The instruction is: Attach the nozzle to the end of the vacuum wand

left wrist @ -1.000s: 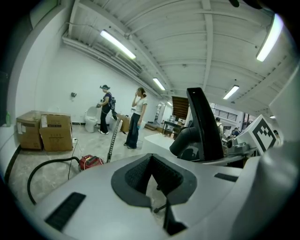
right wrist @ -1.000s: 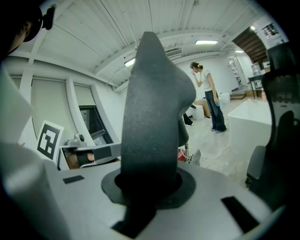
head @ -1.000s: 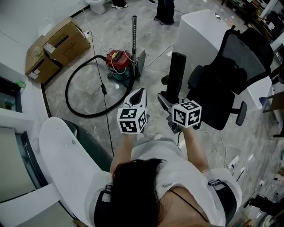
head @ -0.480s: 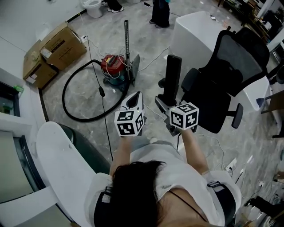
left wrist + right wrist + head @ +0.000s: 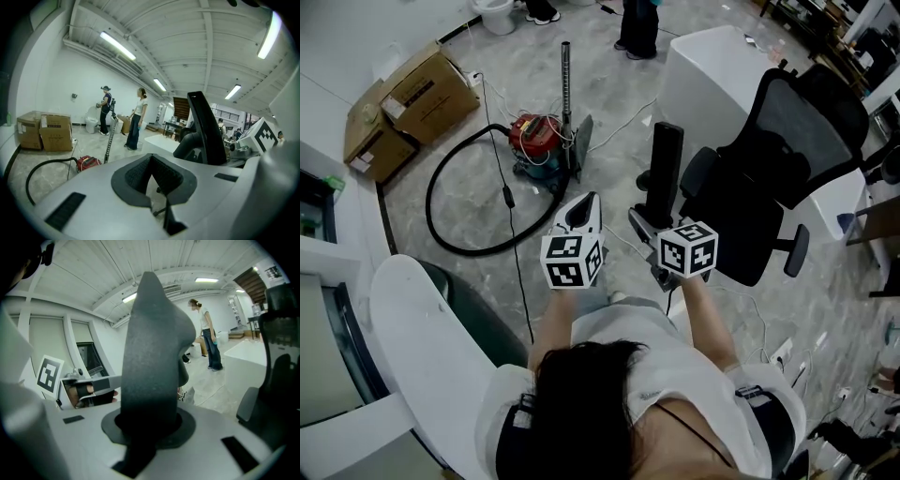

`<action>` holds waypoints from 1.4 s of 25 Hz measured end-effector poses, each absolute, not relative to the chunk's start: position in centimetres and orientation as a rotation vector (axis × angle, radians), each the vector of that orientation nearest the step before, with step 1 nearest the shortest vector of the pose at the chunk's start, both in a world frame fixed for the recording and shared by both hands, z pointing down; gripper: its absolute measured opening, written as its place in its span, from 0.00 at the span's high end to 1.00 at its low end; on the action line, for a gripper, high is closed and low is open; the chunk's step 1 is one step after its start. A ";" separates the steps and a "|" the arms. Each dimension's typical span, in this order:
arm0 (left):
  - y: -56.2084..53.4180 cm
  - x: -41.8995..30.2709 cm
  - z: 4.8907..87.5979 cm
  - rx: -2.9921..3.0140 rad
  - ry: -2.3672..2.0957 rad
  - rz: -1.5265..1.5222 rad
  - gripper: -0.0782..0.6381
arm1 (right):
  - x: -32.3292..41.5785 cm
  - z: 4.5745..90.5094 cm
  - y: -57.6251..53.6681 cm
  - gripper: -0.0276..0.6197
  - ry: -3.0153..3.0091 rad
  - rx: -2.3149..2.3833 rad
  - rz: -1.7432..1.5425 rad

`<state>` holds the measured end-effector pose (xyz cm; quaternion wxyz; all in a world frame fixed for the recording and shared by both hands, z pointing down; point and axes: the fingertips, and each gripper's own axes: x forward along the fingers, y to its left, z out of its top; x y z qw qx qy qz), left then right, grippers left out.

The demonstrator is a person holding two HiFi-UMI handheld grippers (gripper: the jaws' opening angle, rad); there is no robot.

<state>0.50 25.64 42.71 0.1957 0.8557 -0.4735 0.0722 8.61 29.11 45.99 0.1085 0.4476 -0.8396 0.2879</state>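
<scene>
Change: over the last second the floor scene has slid toward the upper left of the head view. Both grippers have kept their place at mid-frame, and the load in the right one has not changed.
Chair [image 5: 787, 141]: black office chair at the right of the frame, just beyond the right gripper and close enough to foul a swing.
Hose [image 5: 427, 202]: a black loop lying on the floor at centre left. It looks limp and likely to drag.
Canister [image 5: 539, 139]: the red vacuum body on the floor, upper centre, well apart from both grippers.
Wand [image 5: 566, 80]: a metal tube standing upright at the canister, its top end free. It is probably stiff, smooth and only propped, so a push from the nozzle could tip it. It would be best braced just below that free end.
Nozzle [image 5: 665, 169]: a tall black piece rising ahead of the right gripper. The left gripper view shows a curved neck on it. It looks like rigid moulded plastic, light and slick. The hold should stay on the flat body, leaving the neck clear for the wand.
Right gripper [image 5: 649, 225]: clamped on the nozzle's lower part, which fills the space between its jaws.
Left gripper [image 5: 591, 201]: its jaws appear to meet at the tips with nothing between them, so it is free to steady the wand.
</scene>
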 end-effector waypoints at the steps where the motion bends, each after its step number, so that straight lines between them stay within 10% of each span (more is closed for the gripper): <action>1: 25.5 0.3 43.1 2.390 -1.320 0.221 0.89 | 8.5 46.1 29.0 0.85 -2.469 1.321 0.860; 35: 10.8 -0.7 46.4 2.361 -1.234 0.303 0.89 | 5.4 47.7 14.2 0.85 -2.439 1.296 0.935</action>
